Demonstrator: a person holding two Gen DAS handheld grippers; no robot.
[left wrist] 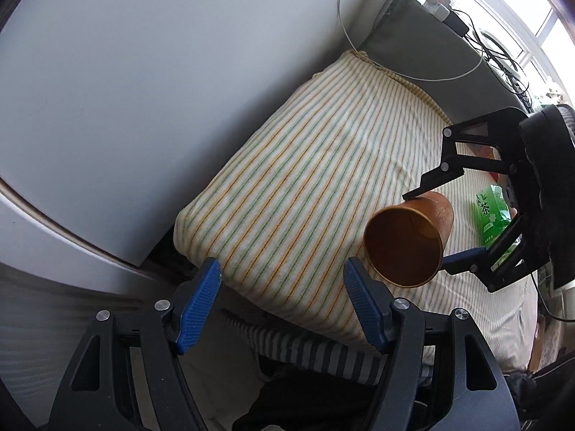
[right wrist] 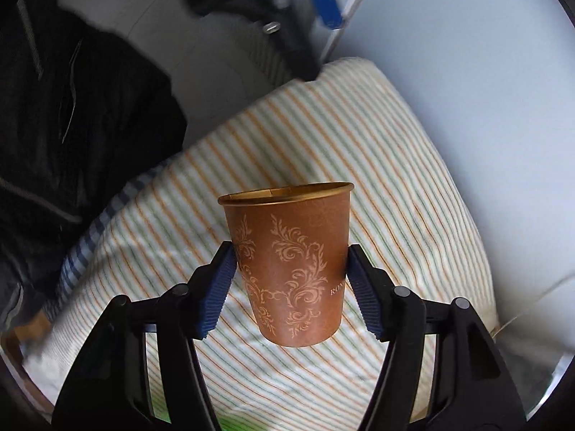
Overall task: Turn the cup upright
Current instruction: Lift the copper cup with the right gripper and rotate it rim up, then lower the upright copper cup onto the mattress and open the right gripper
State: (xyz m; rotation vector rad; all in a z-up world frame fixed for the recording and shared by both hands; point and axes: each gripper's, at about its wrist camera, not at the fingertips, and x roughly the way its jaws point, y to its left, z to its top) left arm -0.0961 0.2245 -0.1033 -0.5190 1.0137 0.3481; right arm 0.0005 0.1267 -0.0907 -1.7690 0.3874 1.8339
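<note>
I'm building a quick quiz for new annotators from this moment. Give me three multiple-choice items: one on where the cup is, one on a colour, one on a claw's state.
1. Where is the cup?
A. Lying on the striped pillow
B. Held in the air by the right claw
C. Inside the left claw

2. What colour are the claw pads?
A. Blue
B. Red
C. White

3. What state is the left claw in?
A. Shut on the cup
B. Shut on the pillow
C. Open, holding nothing

Key: 1 B, both pads press the cup's sides above the pillow; 2 A, ribbed blue pads show in both views; 3 C, a wide empty gap lies between its pads.
</note>
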